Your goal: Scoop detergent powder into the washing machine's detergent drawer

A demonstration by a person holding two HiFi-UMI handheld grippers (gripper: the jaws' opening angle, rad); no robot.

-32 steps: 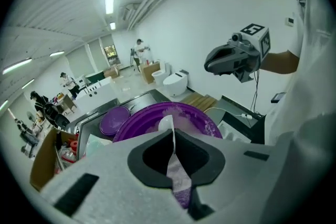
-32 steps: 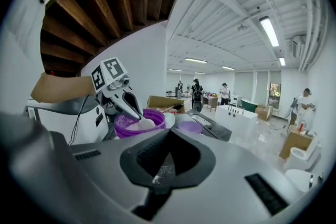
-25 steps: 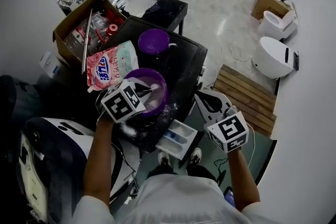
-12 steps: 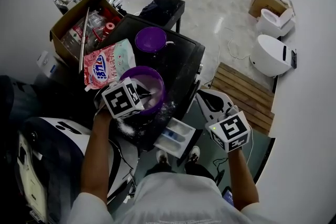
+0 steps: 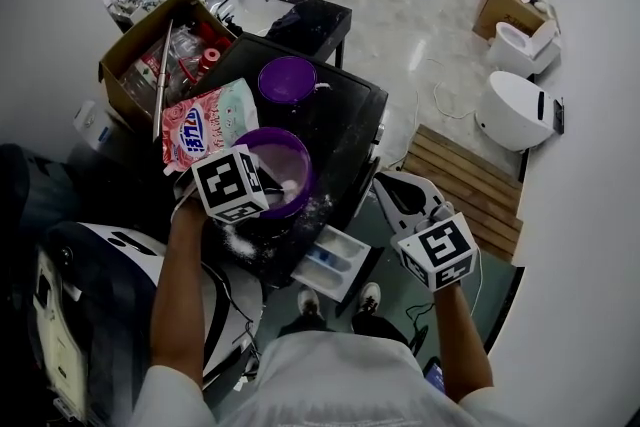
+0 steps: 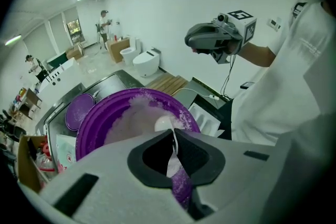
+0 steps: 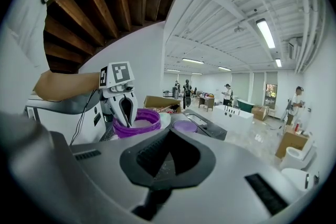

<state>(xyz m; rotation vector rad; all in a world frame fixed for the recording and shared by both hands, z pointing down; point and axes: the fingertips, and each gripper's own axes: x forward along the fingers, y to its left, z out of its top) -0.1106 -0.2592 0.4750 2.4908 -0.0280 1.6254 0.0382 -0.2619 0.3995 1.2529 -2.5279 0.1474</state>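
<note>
A purple bowl [image 5: 296, 153] of white detergent powder stands on the dark washer top. My left gripper [image 5: 266, 181] is over its near rim, shut on the handle of a white spoon [image 6: 164, 124]; the spoon's head lies in the powder [image 6: 137, 115]. The white detergent drawer [image 5: 337, 261] is pulled out below the bowl, at the washer's front. To the right of the washer my right gripper [image 5: 398, 193] hangs in the air, shut, with nothing in it. The right gripper view shows the left gripper [image 7: 124, 107] at the bowl [image 7: 140, 123].
A purple lid [image 5: 288, 79] lies behind the bowl, and a pink detergent bag [image 5: 205, 124] lies to its left. A cardboard box [image 5: 150, 55] of bottles stands at the far left. Spilled powder dots the washer top [image 5: 345, 130]. A wooden pallet [image 5: 468, 180] lies on the floor to the right.
The left gripper has shifted slightly back and left at the bowl's rim, and the spoon stays in the powder. The right gripper has hardly moved.
</note>
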